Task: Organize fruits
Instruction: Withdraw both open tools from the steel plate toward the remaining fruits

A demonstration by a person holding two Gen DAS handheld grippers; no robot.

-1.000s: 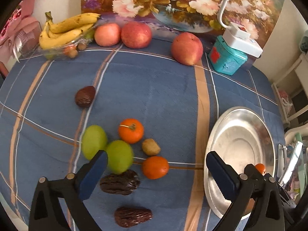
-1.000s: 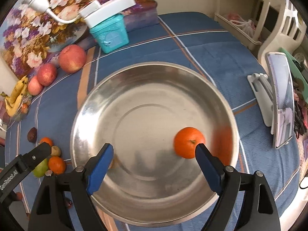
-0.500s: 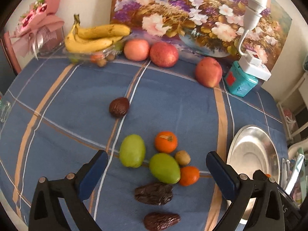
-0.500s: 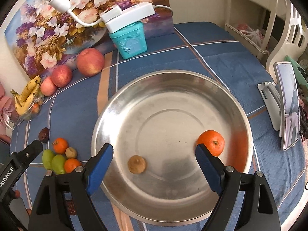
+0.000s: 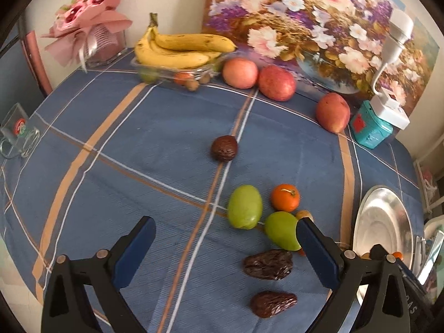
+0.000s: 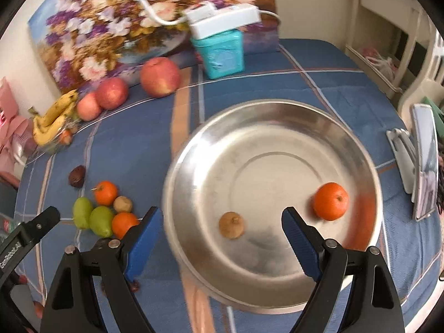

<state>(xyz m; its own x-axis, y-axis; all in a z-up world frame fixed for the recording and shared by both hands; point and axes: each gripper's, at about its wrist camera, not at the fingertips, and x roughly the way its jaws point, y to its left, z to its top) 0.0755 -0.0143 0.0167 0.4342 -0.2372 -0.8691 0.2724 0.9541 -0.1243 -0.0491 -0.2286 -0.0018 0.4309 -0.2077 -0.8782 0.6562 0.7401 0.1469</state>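
Observation:
A steel bowl [image 6: 358,149] holds a tangerine [image 6: 330,204] and a small brown fruit [image 6: 231,225]. My right gripper [image 6: 219,238] is open and empty over the bowl's near rim. My left gripper [image 5: 224,249] is open and empty above the cloth, left of a fruit cluster: two green fruits [image 5: 245,206] [image 5: 280,231], a tangerine [image 5: 285,197], two dark dates [image 5: 268,264] [image 5: 273,304]. A second tangerine [image 6: 123,223] and a small brown fruit [image 6: 122,204] show in the right wrist view. A dark round fruit [image 5: 224,148] lies apart, farther back.
Bananas on a clear tray [image 5: 180,51], three apples [image 5: 240,72] [image 5: 277,82] [image 5: 332,112] and a teal box with a lamp [image 5: 370,129] line the back by a flower painting. A glass mug [image 5: 18,136] sits far left. A phone stand [image 6: 416,161] stands right of the bowl.
My left gripper has pulled back and swung left, so the fruit cluster now sits to its right. My right gripper has drawn back from the bowl; a small brown fruit now lies in it.

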